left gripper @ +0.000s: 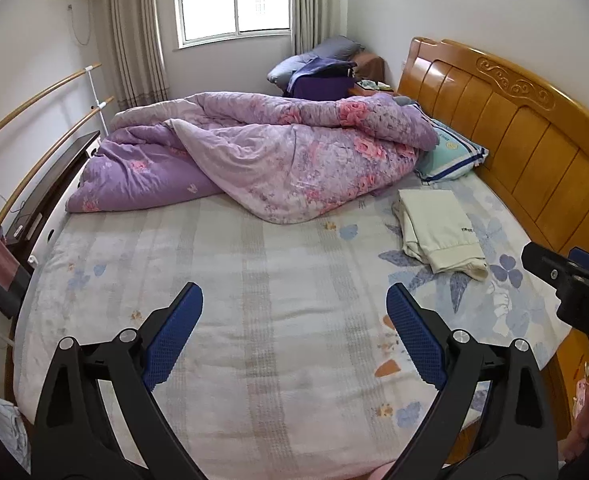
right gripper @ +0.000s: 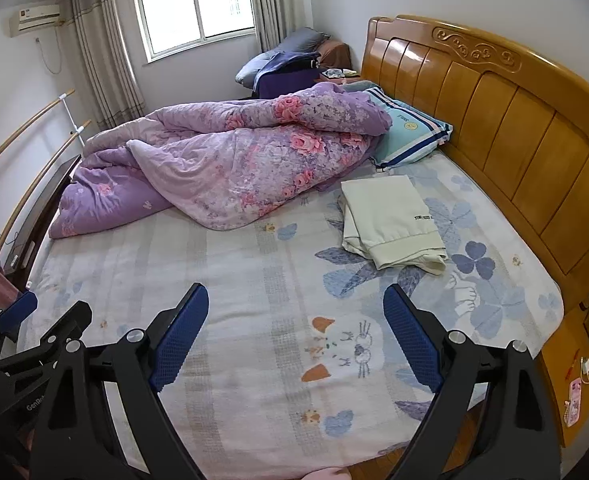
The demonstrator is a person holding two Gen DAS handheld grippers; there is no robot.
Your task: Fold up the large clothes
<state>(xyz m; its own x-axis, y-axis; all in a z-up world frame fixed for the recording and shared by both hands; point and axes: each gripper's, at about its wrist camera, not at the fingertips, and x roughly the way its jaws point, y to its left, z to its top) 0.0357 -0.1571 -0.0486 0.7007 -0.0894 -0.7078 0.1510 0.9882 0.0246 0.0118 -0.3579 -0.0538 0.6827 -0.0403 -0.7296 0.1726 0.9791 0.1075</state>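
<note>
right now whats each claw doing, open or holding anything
Left claw: open, holding nothing, above the bed sheet.
Right claw: open, holding nothing, short of the cream garment.

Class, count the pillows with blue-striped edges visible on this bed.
1: the turquoise pillow with blue-striped edges lies against the wooden headboard, partly under the purple floral quilt. Others may be hidden.

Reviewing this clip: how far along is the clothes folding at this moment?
Done: one cream garment lies folded on the bed sheet near the headboard. In hand: nothing; the left gripper and right gripper are both open and empty above the bed. Left: no unfolded clothing is visible; the purple floral quilt is bunched up behind.
</note>
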